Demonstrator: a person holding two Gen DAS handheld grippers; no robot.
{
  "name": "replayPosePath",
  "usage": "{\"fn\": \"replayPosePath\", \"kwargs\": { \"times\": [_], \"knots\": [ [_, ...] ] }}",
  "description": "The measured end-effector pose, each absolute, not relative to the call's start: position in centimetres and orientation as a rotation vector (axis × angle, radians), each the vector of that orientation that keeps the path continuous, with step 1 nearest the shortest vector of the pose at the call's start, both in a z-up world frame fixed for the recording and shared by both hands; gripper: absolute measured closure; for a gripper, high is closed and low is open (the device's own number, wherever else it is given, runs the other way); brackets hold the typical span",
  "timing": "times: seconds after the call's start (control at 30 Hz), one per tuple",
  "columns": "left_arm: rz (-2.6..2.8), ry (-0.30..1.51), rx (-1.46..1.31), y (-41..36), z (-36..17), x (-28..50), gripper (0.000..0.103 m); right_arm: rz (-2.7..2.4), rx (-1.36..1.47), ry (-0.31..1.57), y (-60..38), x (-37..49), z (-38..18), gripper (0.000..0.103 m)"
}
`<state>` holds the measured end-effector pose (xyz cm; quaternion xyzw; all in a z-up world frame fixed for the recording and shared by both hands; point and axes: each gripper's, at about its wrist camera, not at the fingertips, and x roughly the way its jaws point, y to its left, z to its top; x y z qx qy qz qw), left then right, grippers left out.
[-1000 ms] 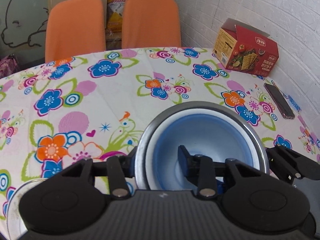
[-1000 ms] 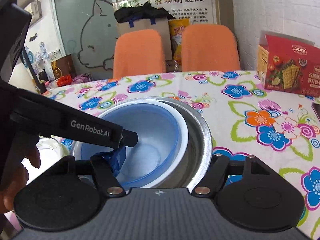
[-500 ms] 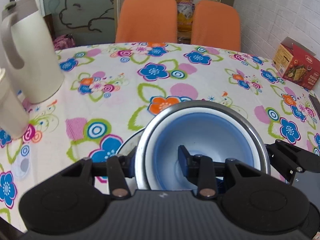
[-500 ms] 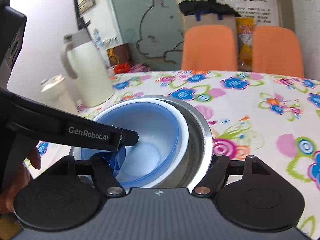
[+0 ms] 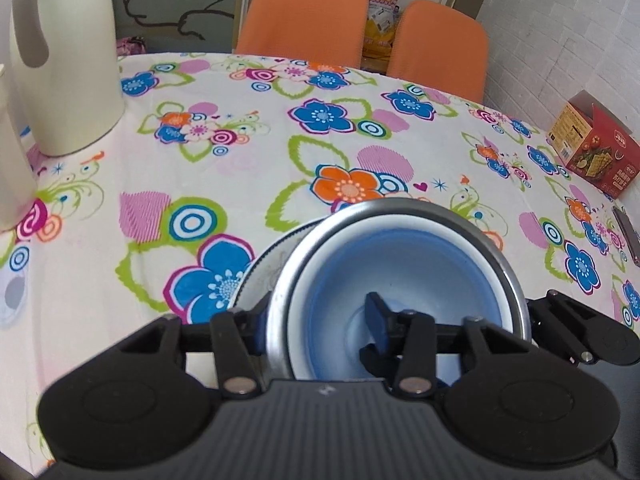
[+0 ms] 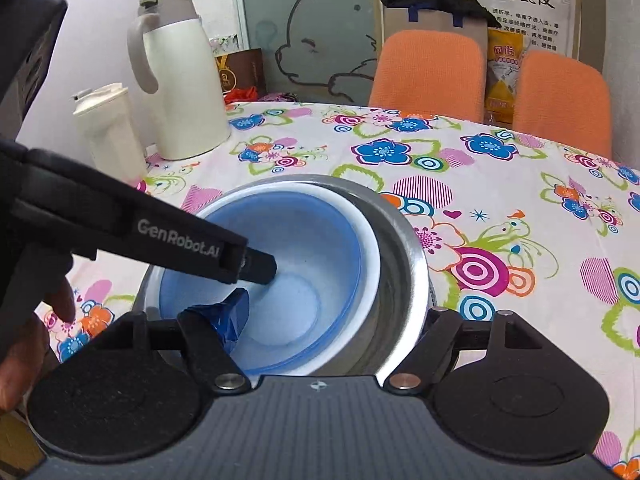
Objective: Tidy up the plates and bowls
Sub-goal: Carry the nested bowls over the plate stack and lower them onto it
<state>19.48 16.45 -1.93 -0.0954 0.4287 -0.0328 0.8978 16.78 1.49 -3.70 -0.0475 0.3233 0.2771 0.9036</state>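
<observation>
Before you lies the table (image 5: 248,184) under its flowered cloth, with two orange chairs (image 5: 304,20) behind it, a cream jug (image 6: 180,80) and a smaller cream container (image 6: 108,132) at the left, and a red cracker box (image 5: 592,152) at the right edge. Your task's things sit nested close in front of both cameras: a metal bowl (image 5: 500,256) holds a white bowl (image 6: 370,248), and that holds a blue bowl (image 5: 380,272); the stack rests over a plate (image 5: 260,276) whose rim peeks out at its left side. Your left gripper (image 5: 316,320) straddles the left wall of the stack, one finger outside the metal bowl, the other inside the blue one; its jaws have just been opening, and the inner pad now stands clear of the wall. Your right gripper (image 6: 332,320) straddles the stack's right wall likewise, blue-taped finger inside, the other outside; its jaws have just been easing apart too, though you cannot tell from here whether the pads have let go. Your left hand (image 6: 24,344) shows at that view's edge.
</observation>
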Motion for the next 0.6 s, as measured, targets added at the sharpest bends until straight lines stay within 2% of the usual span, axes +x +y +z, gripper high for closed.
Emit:
{"fn": "replayPosePath", "kwargs": {
  "times": [0.07,0.6],
  "knots": [
    [-0.074,0.869,-0.201,16.4,-1.7,19.2,0.033,0.571,-0.106,0.668,1.6,16.8,-3.7,0.041],
    [0.078,0.731,-0.213,18.3,1.7,15.9,0.030,0.472,0.051,0.582,-3.3,16.1,-1.5,0.040]
  ]
}}
